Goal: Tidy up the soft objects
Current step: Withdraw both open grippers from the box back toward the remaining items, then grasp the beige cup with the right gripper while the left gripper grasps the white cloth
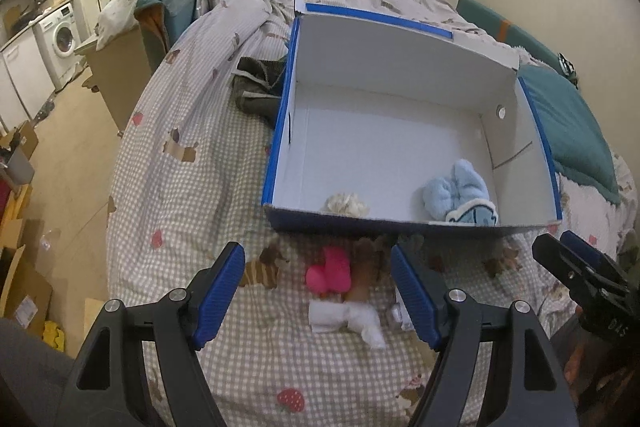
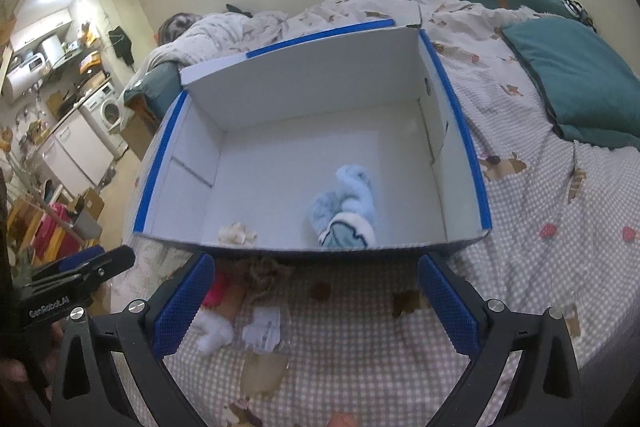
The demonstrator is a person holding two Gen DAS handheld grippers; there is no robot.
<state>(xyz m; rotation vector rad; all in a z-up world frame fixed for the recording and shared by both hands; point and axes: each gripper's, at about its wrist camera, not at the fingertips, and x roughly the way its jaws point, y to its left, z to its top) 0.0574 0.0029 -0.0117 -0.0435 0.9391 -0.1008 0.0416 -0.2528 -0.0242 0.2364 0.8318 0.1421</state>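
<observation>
Left gripper [image 1: 318, 291]: jaws apart, nothing between the pads. Directly ahead of its fingertips, on the checked bedspread [image 1: 200, 195], lie a pink soft item [image 1: 329, 274] and, nearer the gripper, a white cloth piece [image 1: 346, 321]; a brown item touches the pink one (its make cannot be told). Beyond these stands the blue-edged box [image 1: 280, 131], holding a light-blue plush item [image 1: 460, 193] and a cream ball [image 1: 345, 205] against its near wall. Right gripper [image 2: 316, 301]: jaws apart, empty, just short of the box's near wall. A teal pillow [image 2: 580, 83] lies far right of it.
</observation>
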